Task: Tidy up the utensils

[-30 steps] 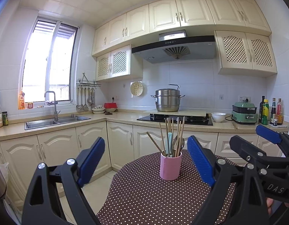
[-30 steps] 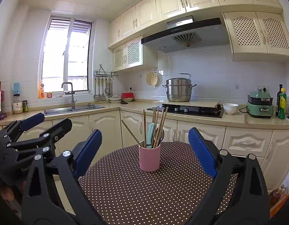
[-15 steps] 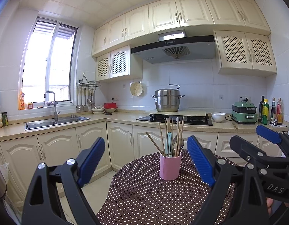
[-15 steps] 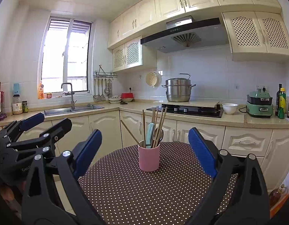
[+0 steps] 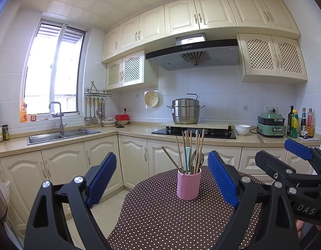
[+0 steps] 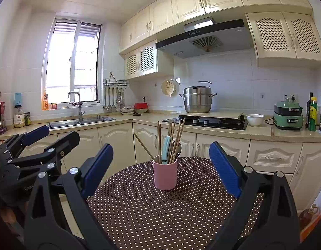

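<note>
Little differs from the frames a second ago: the pink cup [image 5: 189, 185] sits marginally lower and nearer centre in the left wrist view, and both tools stay where they were.

Nearest the lens, the left hand-held gripper [image 5: 162, 179] hangs above the near edge of the tabletop [image 5: 160, 218] with its blue-padded fingers [image 5: 102, 179] spread wide apart, holding nothing and touching nothing. The right hand-held gripper [image 6: 161, 169] is the same — jaws wide, empty, clear of the dotted brown cloth. Each tool shows in the other's camera: the right one at the right edge of the left view, the left one at the left edge of the right view, side by side and apart.

Further out, the pink cup stands upright near the middle of the round tabletop, framed between each pair of fingers but well ahead of them. Wooden chopsticks [image 6: 177, 139] fan out of it, one leaning far left, together with a pale blue-green handle [image 6: 166, 149] and a metal spoon [image 5: 197, 156].

Beyond lie the cream cabinets, the sink [image 5: 56, 135], the hob with a steel steamer pot [image 5: 185, 112] and a white bowl [image 6: 255, 119].

The cup's inside is hidden, so the utensils' lower ends cannot be seen. The near tabletop edge is cut off by the gripper bodies, and only a sliver of a fingertip [image 5: 299, 227] shows at lower right.
</note>
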### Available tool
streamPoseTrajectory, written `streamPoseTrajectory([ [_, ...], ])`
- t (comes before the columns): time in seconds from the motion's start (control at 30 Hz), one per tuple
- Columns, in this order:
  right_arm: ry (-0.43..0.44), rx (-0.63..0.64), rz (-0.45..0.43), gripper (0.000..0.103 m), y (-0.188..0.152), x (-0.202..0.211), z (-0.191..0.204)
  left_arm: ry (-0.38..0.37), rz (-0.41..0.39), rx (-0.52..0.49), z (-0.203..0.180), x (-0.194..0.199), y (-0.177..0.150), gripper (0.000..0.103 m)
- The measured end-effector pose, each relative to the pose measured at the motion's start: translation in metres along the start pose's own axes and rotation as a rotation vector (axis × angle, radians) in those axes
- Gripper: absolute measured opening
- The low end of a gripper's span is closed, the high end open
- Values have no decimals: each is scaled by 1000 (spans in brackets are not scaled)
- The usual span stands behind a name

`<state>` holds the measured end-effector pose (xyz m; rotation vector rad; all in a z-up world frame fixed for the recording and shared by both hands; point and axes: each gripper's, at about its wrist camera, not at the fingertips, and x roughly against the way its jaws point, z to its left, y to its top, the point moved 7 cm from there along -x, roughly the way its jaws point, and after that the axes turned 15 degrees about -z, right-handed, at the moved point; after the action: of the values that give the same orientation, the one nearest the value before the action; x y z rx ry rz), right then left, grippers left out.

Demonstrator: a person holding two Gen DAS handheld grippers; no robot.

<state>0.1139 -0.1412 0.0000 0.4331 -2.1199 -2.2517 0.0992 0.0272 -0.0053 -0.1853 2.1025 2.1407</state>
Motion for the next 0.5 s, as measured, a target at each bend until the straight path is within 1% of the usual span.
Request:
streamPoseTrajectory([
  [0.5,-1,-3,1,92,-2,1,1,1,-1,-2,0,0,0,88],
])
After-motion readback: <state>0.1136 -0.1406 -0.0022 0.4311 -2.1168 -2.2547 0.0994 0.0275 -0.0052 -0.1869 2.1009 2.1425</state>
